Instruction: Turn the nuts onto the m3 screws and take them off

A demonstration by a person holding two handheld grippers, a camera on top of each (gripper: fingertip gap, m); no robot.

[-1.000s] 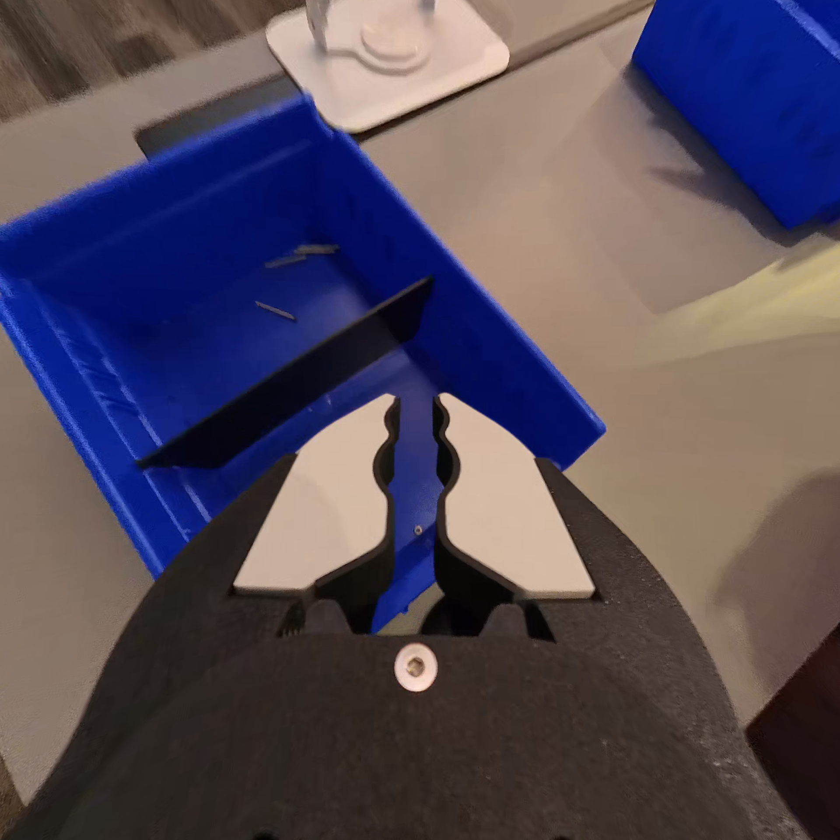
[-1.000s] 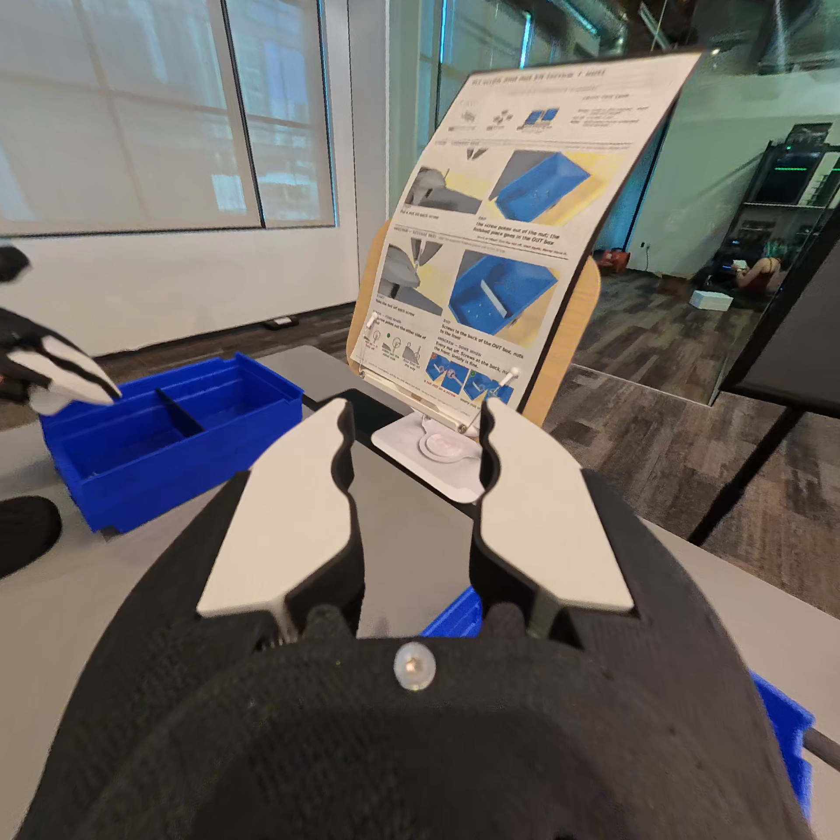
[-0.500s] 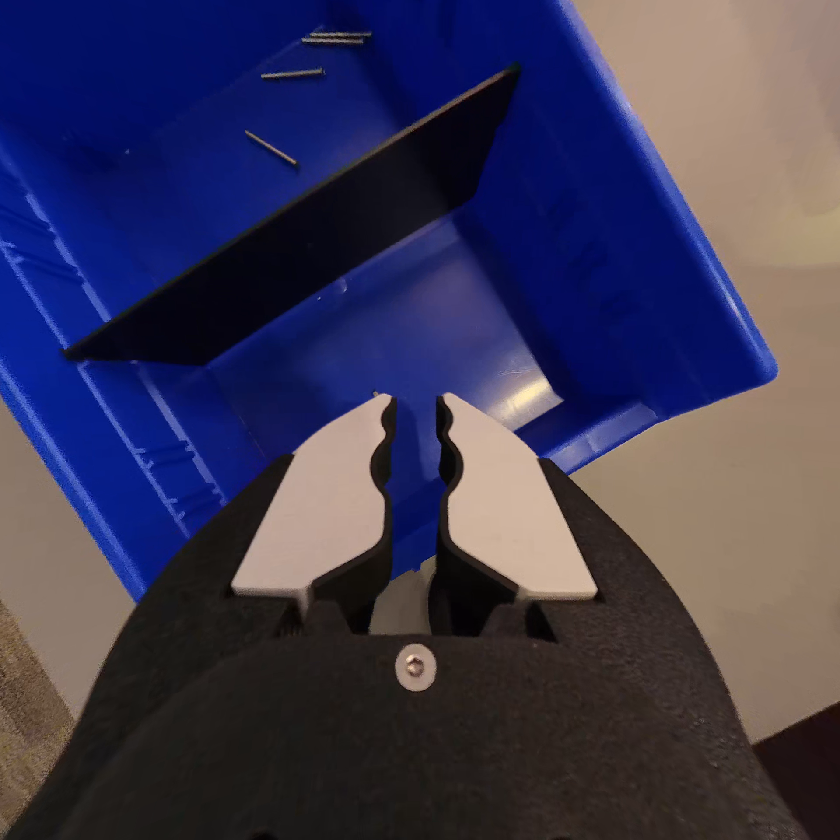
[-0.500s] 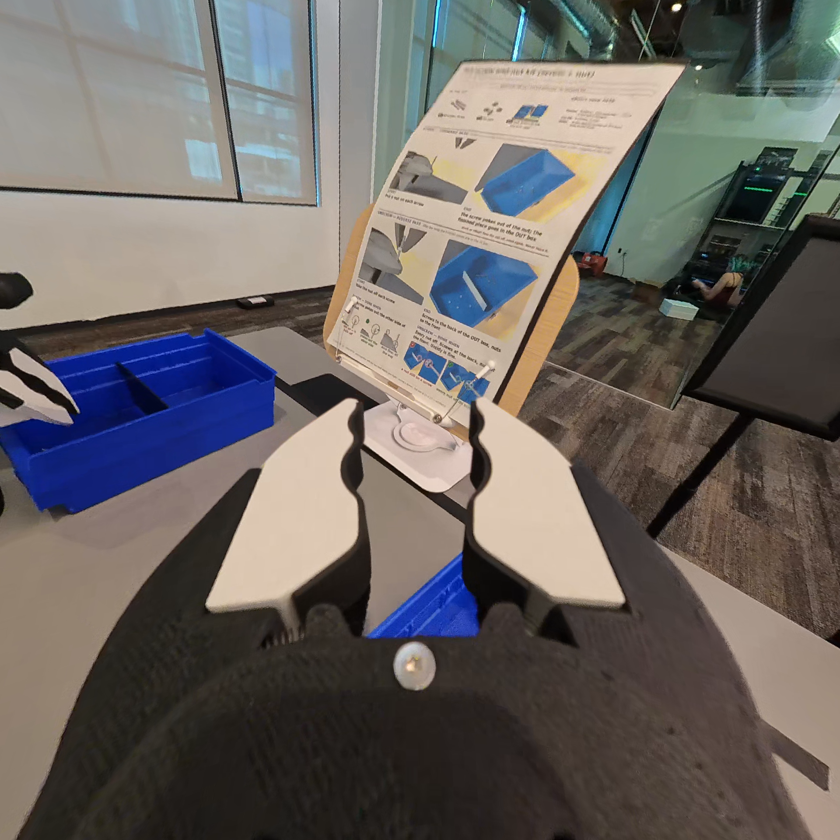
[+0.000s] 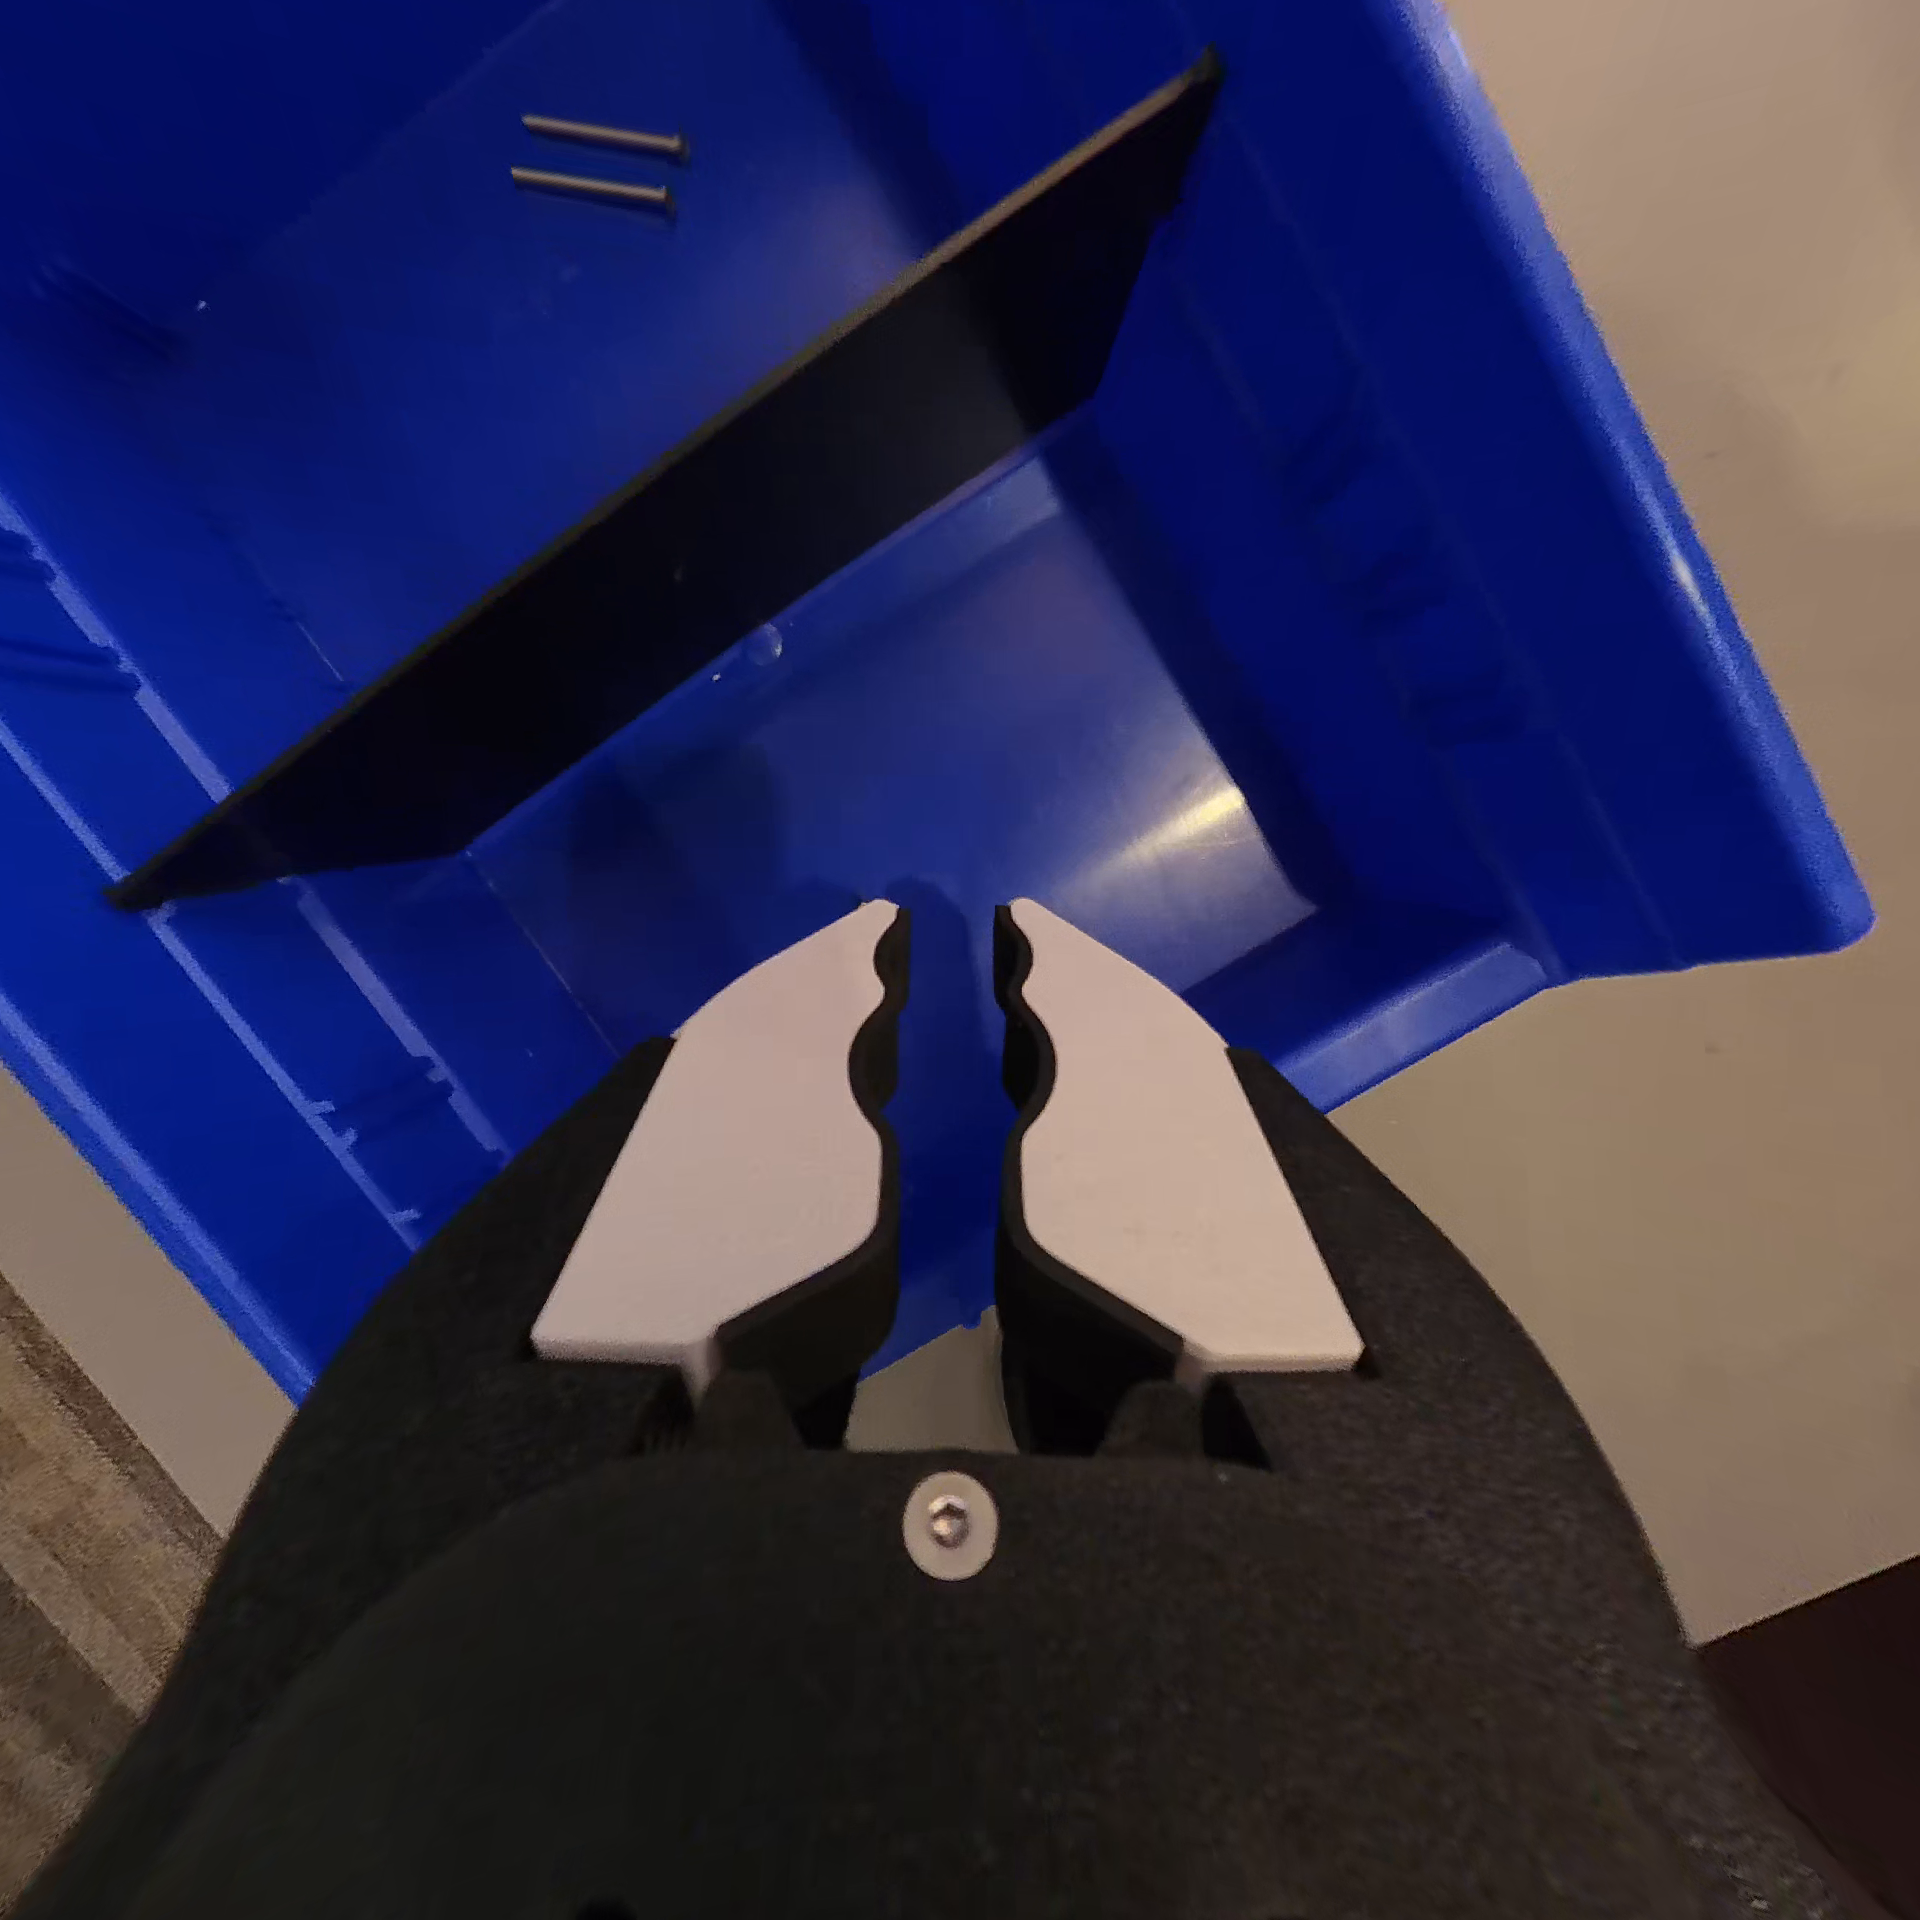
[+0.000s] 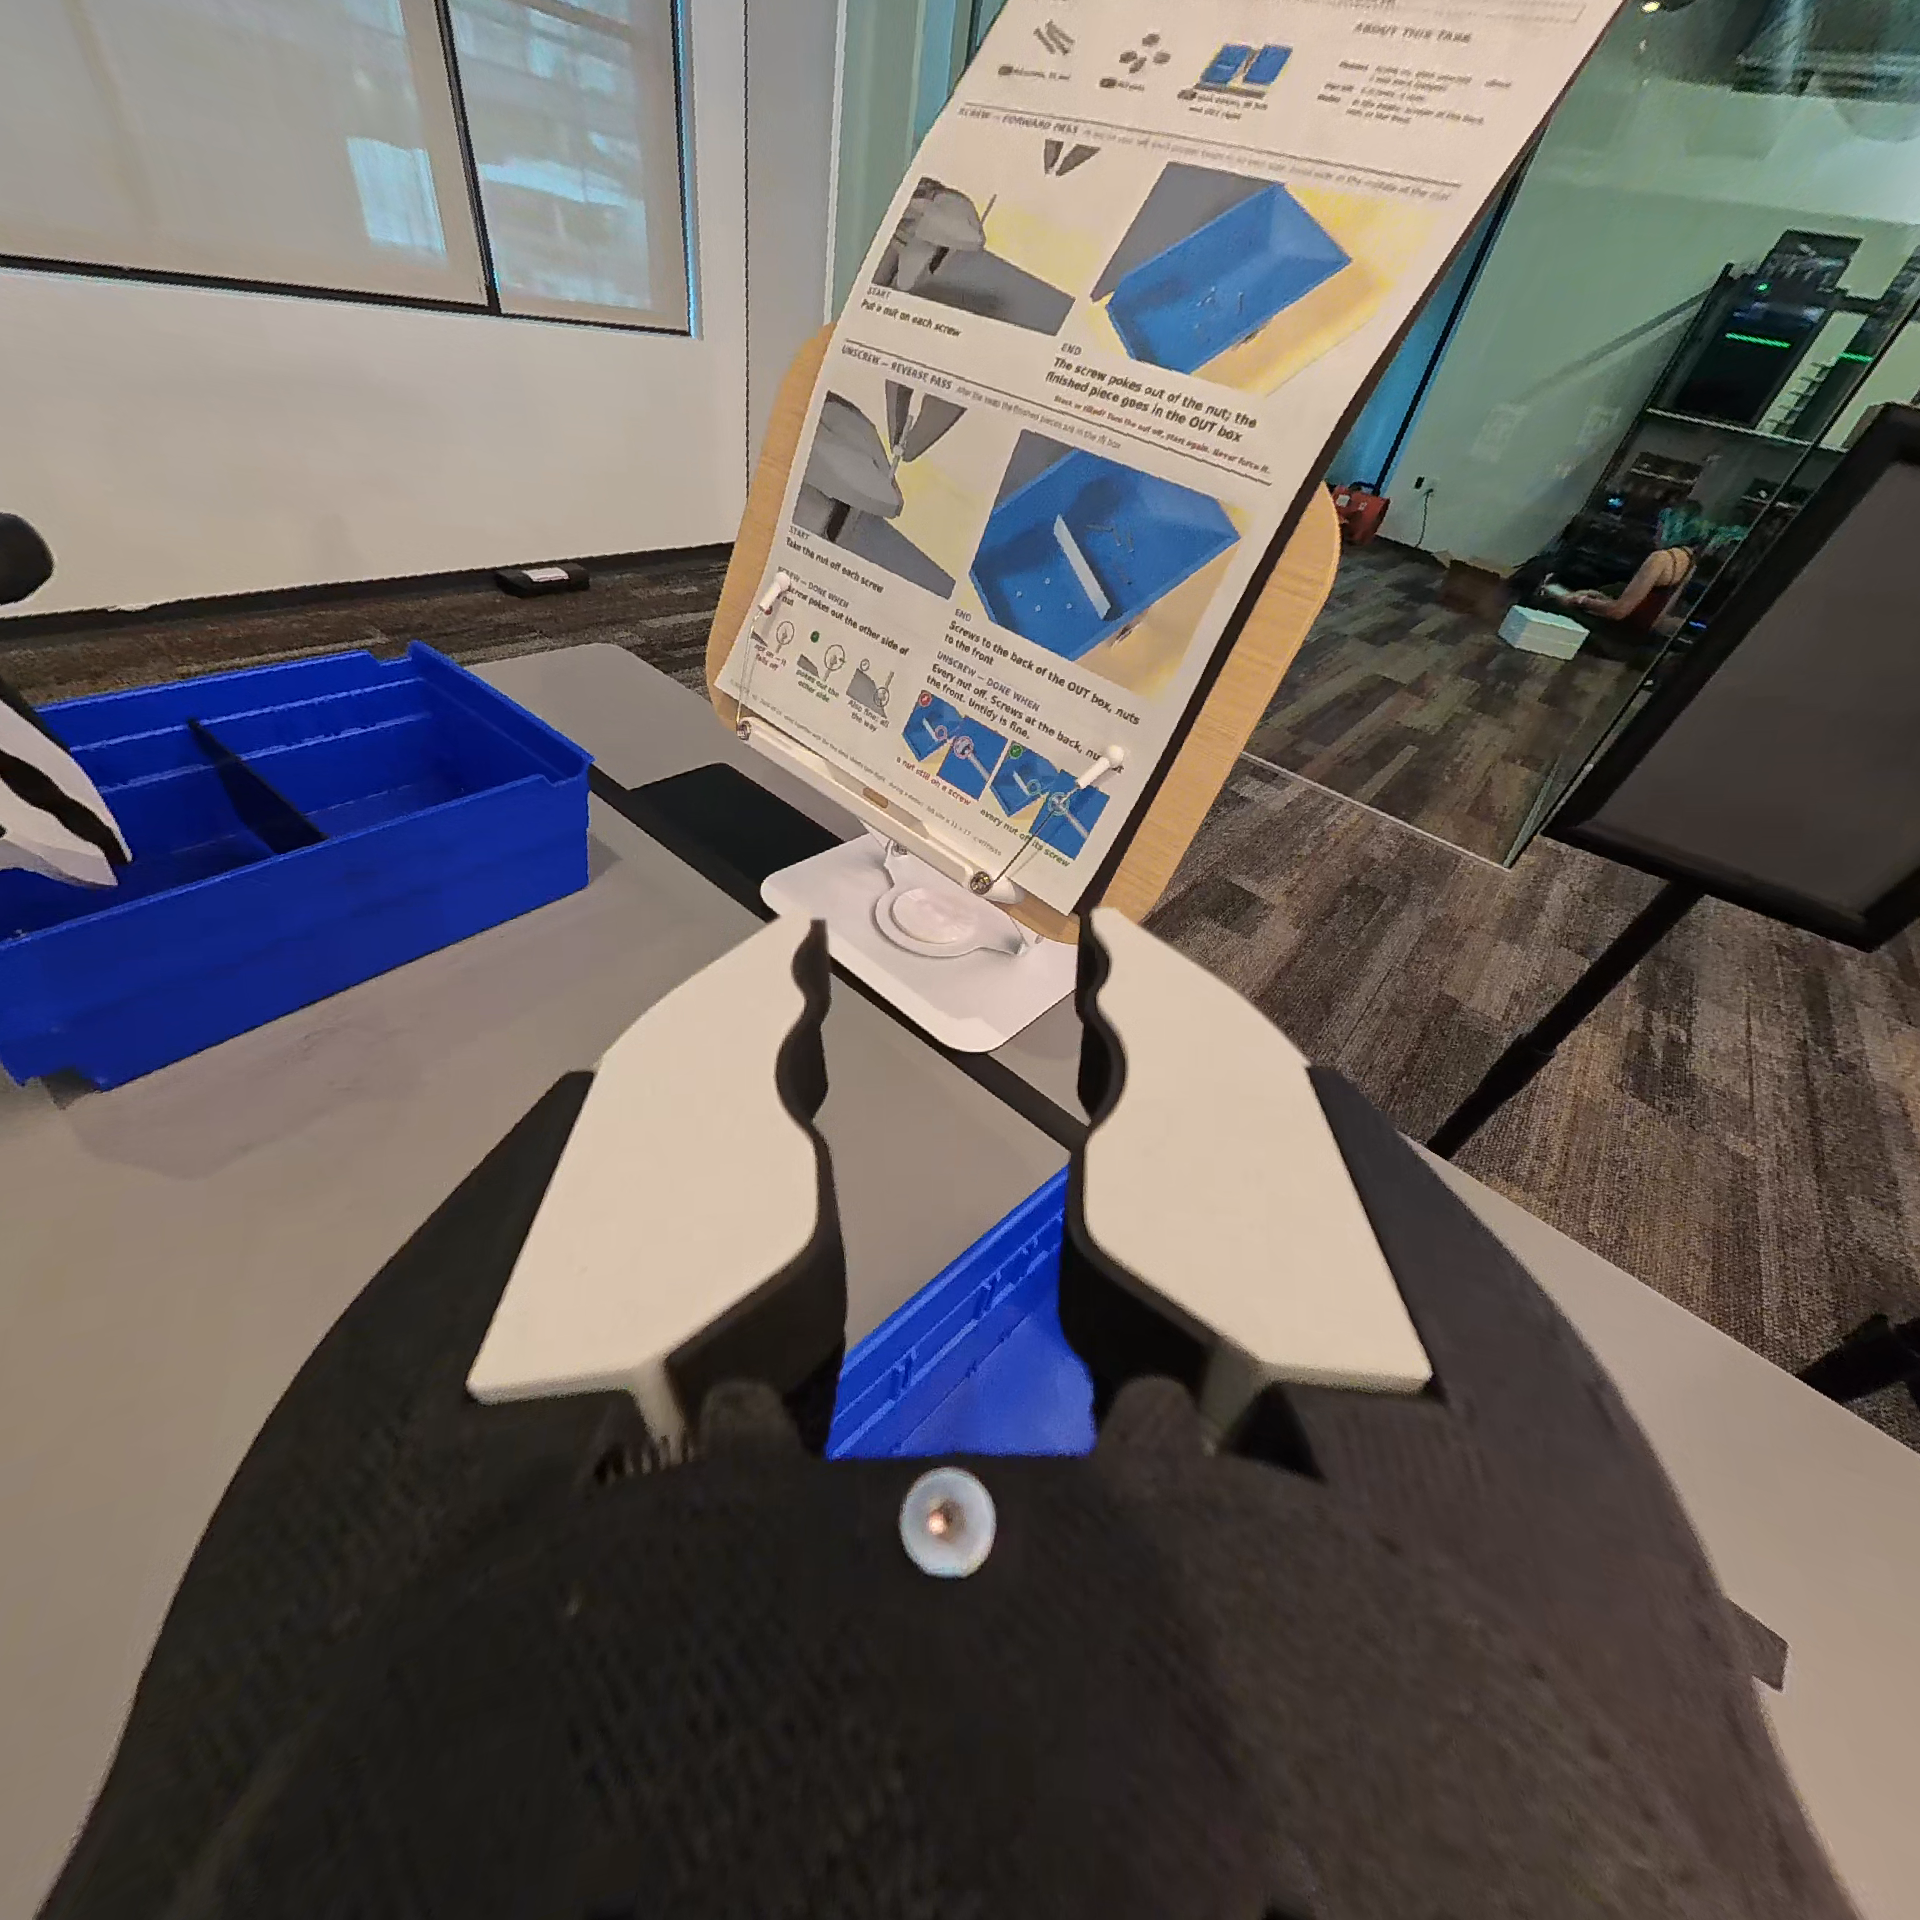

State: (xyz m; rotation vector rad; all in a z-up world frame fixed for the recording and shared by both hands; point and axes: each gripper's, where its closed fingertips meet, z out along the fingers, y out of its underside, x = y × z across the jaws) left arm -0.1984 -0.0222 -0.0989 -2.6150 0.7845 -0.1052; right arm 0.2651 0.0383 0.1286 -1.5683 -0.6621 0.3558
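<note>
On the left, a blue bin [image 5: 1558, 623] is seen on the desk [image 5: 1714, 1247], split by a black divider [image 5: 665, 582]. In the far compartment two screws [image 5: 597, 166] lie side by side, bare along their shafts as far as can be made out; no nut is seen on them. The near compartment shows no nut in its visible part, though the stretch behind the gripper is hidden.

The left gripper [image 5: 948, 914] hangs over the near compartment with a narrow gap between its fingers, and nothing is held in it. It also shows at the left edge of the right wrist view, tips inside the bin.

Farther right, an instruction sheet [image 6: 1091, 468] on a white stand [image 6: 935, 966] is set at the back of the desk. The right gripper [image 6: 948, 940] is held above the desk, jaws well apart and empty, with a second blue bin [image 6: 966, 1340] just beneath it, its contents hidden.

The task is judged to be in its take-off half or near a changeover: bare screws are sorted into the back compartment, and the left gripper looks placed to deliver or fetch a nut. How many pieces remain cannot be told, since the second bin's inside is unseen.
</note>
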